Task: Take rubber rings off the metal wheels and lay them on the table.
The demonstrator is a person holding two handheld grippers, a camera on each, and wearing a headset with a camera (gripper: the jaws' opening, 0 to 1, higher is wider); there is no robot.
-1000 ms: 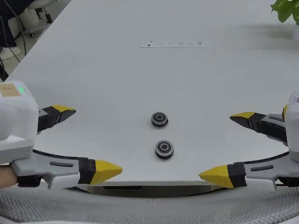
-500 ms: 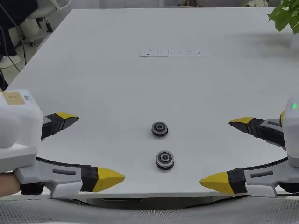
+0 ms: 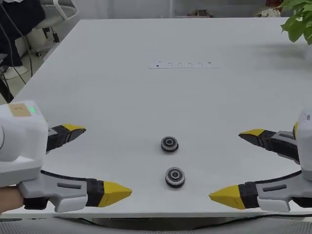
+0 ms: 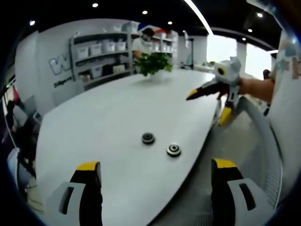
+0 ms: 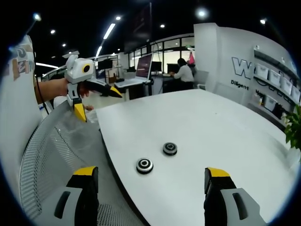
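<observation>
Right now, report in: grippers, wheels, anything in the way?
Left gripper open, right gripper open, both empty. Two round metal wheels, black rubber rings on, untouched on white table. Path clear.

Two wheels stand close to the near edge of the bench (image 3: 122, 87), about midway along it: the nearer wheel (image 3: 175, 177) and, just behind it with a gap of bare top between, the farther wheel (image 3: 169, 144). Bare bench lies on both sides of them, out to the left tongs (image 3: 106, 161) and the right tongs (image 3: 225, 165), each with jaws spread wide. Behind them the top runs bare to a flat label strip (image 3: 184, 64). Plant leaves (image 3: 297, 19) overhang the far right corner.
</observation>
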